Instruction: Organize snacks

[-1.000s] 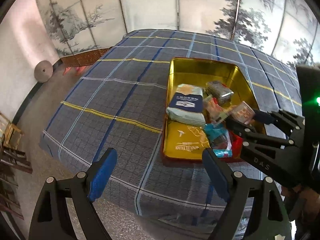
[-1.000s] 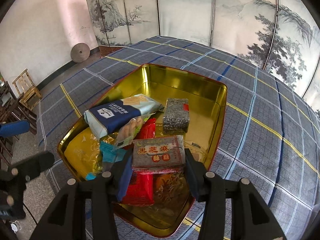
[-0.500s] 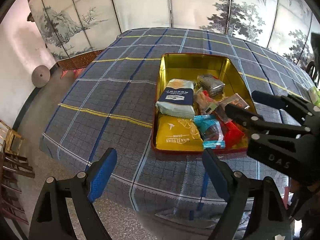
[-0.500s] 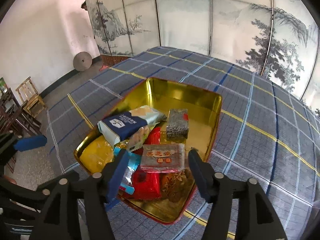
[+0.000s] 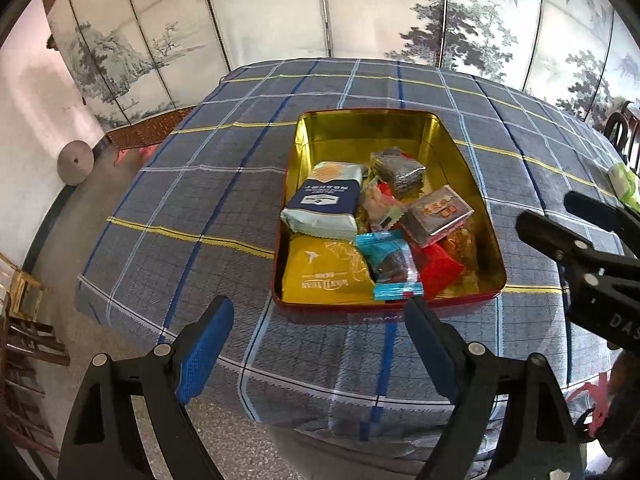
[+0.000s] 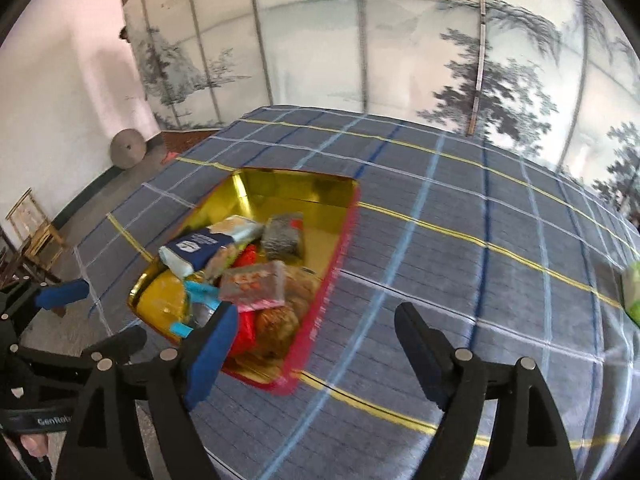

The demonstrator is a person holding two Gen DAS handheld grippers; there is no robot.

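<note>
Blue-padded and empty, the right gripper [image 6: 312, 344] is opening, its two jaws spreading above the plaid tablecloth [image 6: 460, 264] just off the near corner of the tin, with nothing between them. Beside it, the left gripper [image 5: 316, 340] hangs with its two jaws wide apart and empty too, over the table's near edge just short of the tin. One gold-lined tin with a red rim [image 5: 492, 240] sits on the cloth, and all the snacks lie heaped in its near half while the far half is bare gold. I count about eight packets: one navy-and-white biscuit pack [image 5: 324, 204], one yellow pouch [image 5: 324, 276] under it, one turquoise wrapper [image 5: 390, 264], one red packet [image 5: 436, 268], one dark speckled block [image 5: 398, 172], one flat pack with a red label [image 5: 438, 214] on top of the pile, one pinkish wrapper [image 5: 380, 206] and one clear bag of brown pieces [image 5: 464, 240]; more may be hidden beneath. One green object [image 5: 626, 182] lies well apart at the table's right edge. Behind stands a folding screen [image 5: 360, 12] painted with trees.
</note>
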